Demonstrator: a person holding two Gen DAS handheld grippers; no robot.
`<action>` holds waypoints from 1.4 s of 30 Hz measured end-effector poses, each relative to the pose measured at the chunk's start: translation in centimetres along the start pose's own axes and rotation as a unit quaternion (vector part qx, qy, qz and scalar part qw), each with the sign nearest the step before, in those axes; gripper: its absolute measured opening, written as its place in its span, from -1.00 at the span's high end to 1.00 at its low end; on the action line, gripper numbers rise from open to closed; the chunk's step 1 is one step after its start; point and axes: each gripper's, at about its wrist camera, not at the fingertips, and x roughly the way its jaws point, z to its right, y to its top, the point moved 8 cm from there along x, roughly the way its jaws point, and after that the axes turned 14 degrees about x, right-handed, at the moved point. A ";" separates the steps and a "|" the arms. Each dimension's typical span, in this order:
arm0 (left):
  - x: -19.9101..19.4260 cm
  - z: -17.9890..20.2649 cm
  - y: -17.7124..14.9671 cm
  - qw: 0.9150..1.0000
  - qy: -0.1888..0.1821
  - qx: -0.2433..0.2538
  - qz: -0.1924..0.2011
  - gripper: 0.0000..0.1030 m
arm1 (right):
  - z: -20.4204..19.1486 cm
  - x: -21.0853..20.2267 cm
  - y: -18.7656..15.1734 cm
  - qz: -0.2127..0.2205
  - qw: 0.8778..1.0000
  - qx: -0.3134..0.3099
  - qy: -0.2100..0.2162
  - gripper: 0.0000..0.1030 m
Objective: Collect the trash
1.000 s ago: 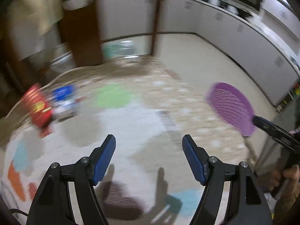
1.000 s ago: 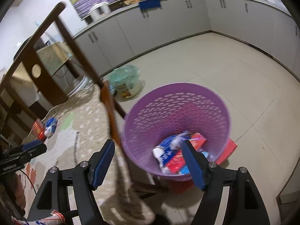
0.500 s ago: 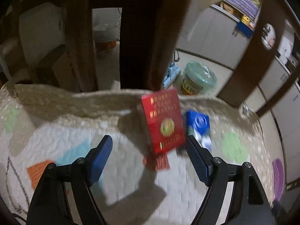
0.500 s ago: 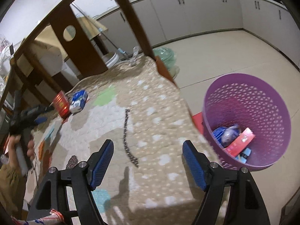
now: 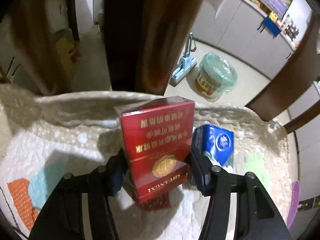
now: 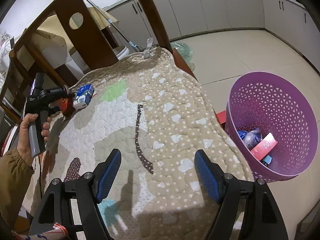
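The red box (image 5: 158,146) sits right between the jaws of the left gripper (image 5: 158,167), its long axis running straight away from the tool toward the wooden chair back (image 5: 148,32) behind it. The jaws have just been closing, and both pads now bear on the box's lower sides, so the box is clamped; its lower end looks tilted up off the cloth, though the blur there makes that hard to be sure of. In my judgement the coming move turns on carrying the box clear of its neighbour: a blue packet (image 5: 217,146) lies just to the right of the red box, touching or nearly touching the right finger. From the right wrist view, the left gripper and the hand (image 6: 33,128) that holds it are at the red box, while the right gripper (image 6: 158,178) is well apart from it, jaws wide with nothing between them, hanging over the quilted cover (image 6: 164,108).

That cover is soft, beige with white dots and coloured patches, and the red box lies near its far edge by the chair back. The purple basket (image 6: 280,108) stands on the tiled floor well to the right of the red box, past the cover's edge, already holding a few wrappers and another red box. Beyond are grey kitchen cupboards (image 6: 220,6).
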 end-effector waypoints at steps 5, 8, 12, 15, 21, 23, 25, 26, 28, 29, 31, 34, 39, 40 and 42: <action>-3.8 -0.8 -2.6 0.999 -0.029 0.027 -0.006 -0.07 | -2.3 0.1 -0.2 -0.007 1.000 -0.029 0.006 -0.55; -6.7 -1.6 -5.2 0.998 -0.049 0.038 -0.023 -0.08 | -5.0 0.6 -0.2 -0.017 0.998 -0.054 0.022 -0.55; -9.3 -2.3 -9.3 0.995 -0.070 0.031 -0.056 -0.09 | -9.4 2.6 -0.5 -0.040 0.995 -0.083 0.048 -0.55; -9.6 -2.9 -11.8 0.995 -0.070 0.024 -0.061 -0.09 | -13.4 5.3 -0.4 -0.055 0.991 -0.107 0.064 -0.55; -9.0 -4.5 -13.3 0.998 -0.045 0.022 -0.047 -0.15 | -19.7 11.6 1.0 -0.094 0.987 -0.096 0.086 -0.55; -9.2 -5.2 -13.4 0.999 -0.023 0.024 -0.036 -0.26 | -21.2 13.3 1.8 -0.092 0.988 -0.098 0.078 -0.55; -9.2 -5.7 -13.5 0.999 -0.012 0.024 -0.030 -0.34 | -22.6 14.8 2.3 -0.088 0.988 -0.108 0.066 -0.57; -8.9 -5.8 -13.7 0.999 -0.011 0.023 -0.030 -0.35 | -23.3 15.6 2.5 -0.087 0.988 -0.114 0.059 -0.59; -8.7 -5.9 -13.9 0.999 -0.006 0.027 -0.025 -0.35 | -24.5 17.3 2.8 -0.086 0.988 -0.124 0.041 -0.61; -8.8 -6.0 -14.0 0.999 -0.003 0.030 -0.023 -0.35 | -24.8 17.8 2.9 -0.085 0.988 -0.126 0.034 -0.61; -8.9 -6.0 -14.0 0.999 0.003 0.038 -0.020 -0.38 | -25.4 19.0 3.1 -0.084 0.988 -0.131 0.023 -0.61; -8.9 -5.8 -14.1 0.999 0.011 0.046 -0.018 -0.42 | -25.9 20.4 3.2 -0.086 0.987 -0.138 0.004 -0.32; -8.5 -5.2 -14.1 0.998 0.027 0.058 -0.014 -0.54 | -25.0 19.8 2.6 -0.097 0.986 -0.138 0.005 -0.08; -8.5 -5.1 -14.2 0.998 0.032 0.061 -0.015 -0.57 | -24.5 19.2 2.5 -0.100 0.986 -0.137 0.007 -0.08; -8.5 -4.9 -14.4 0.997 0.040 0.067 -0.014 -0.60 | -23.4 17.7 1.9 -0.107 0.985 -0.134 0.014 -0.08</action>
